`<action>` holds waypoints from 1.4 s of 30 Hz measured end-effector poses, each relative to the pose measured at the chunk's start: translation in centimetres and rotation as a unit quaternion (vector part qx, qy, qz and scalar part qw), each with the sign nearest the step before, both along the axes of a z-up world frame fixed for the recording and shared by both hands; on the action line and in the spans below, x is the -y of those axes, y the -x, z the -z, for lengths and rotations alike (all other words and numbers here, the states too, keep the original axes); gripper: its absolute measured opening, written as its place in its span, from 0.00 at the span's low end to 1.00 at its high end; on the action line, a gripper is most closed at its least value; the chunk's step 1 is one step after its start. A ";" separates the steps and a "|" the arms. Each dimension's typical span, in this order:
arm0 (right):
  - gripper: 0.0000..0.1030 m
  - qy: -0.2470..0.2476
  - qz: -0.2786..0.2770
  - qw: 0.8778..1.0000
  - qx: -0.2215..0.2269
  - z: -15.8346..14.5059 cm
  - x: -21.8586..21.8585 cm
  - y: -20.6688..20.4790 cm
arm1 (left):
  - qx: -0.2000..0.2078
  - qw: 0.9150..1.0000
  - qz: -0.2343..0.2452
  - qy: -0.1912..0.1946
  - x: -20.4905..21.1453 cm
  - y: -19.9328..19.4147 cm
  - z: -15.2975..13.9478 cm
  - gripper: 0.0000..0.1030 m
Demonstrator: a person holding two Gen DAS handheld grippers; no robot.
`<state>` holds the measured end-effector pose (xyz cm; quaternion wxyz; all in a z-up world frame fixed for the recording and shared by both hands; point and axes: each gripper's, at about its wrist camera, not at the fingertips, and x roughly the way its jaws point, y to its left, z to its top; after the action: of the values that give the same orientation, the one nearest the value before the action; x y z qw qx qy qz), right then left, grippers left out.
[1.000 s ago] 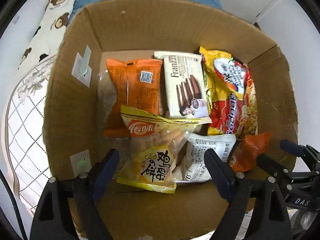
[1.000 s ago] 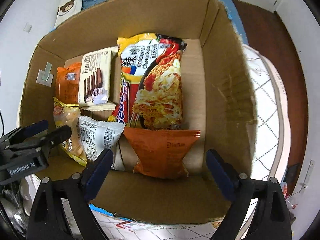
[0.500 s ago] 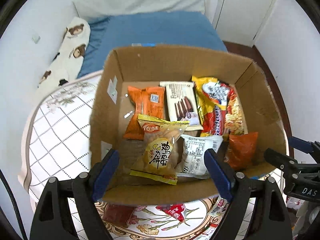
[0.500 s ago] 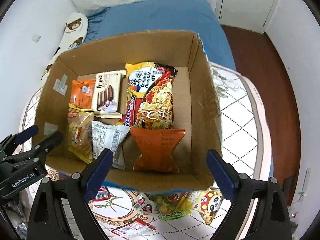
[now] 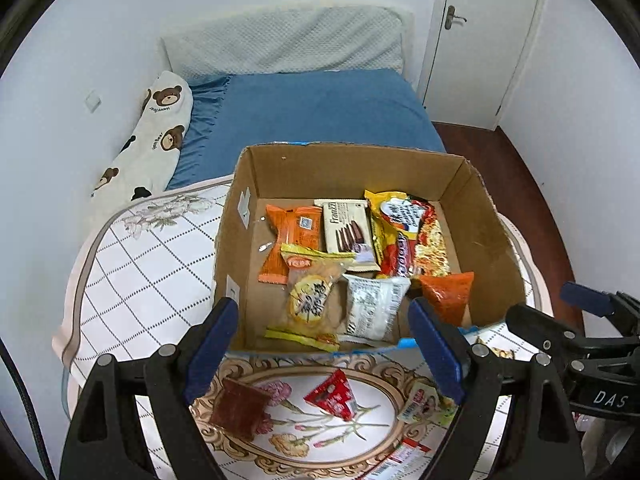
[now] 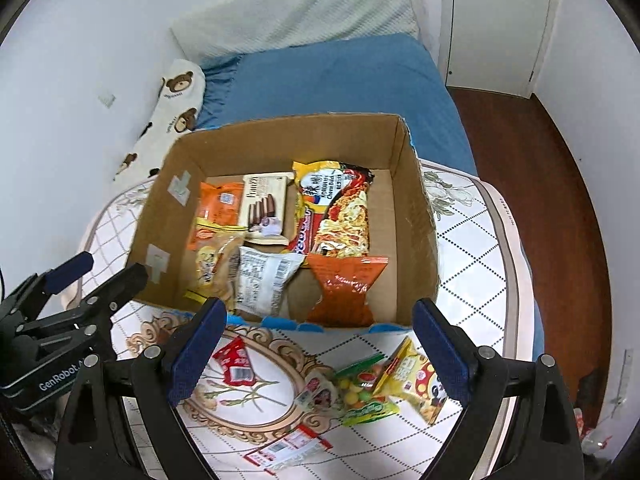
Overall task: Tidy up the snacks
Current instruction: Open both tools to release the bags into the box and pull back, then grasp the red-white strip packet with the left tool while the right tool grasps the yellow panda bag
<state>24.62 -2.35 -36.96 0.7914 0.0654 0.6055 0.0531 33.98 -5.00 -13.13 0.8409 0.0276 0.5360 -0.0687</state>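
Ahead of both my grippers, the cardboard box sits on the patterned mat, holding six packets; the noodle packet lies farthest in. My left gripper and right gripper both stand with jaws wide apart, holding nothing. Beneath my left gripper lie a brown packet and a red packet; beneath my right, a candy bag

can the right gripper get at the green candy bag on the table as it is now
Probably yes. The right gripper is empty, jaws open, and the green candy bag lies outside the cardboard box, though a yellow packet overlaps its right edge.
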 end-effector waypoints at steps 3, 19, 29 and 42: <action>0.93 -0.013 0.003 1.000 -0.003 0.0 0.4 1.1 | -0.005 1.000 -0.002 0.000 0.2 1.4 0.4 0.84; 0.93 -0.001 0.033 0.990 -0.138 13.6 9.3 6.2 | -0.183 0.982 0.028 -0.049 3.8 9.3 15.5 0.84; 0.93 0.078 -0.147 0.971 -0.169 16.6 6.2 5.6 | -0.290 0.934 0.184 -0.094 8.8 17.4 22.8 0.84; 0.87 0.083 -0.208 0.955 -0.193 20.2 5.0 5.6 | -0.254 0.963 0.046 -0.073 5.8 14.5 22.3 0.52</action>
<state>19.05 -7.38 -57.15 0.6335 -0.1188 0.7491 0.1530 19.45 -10.83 -35.42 0.6690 0.0957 0.7335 -0.0728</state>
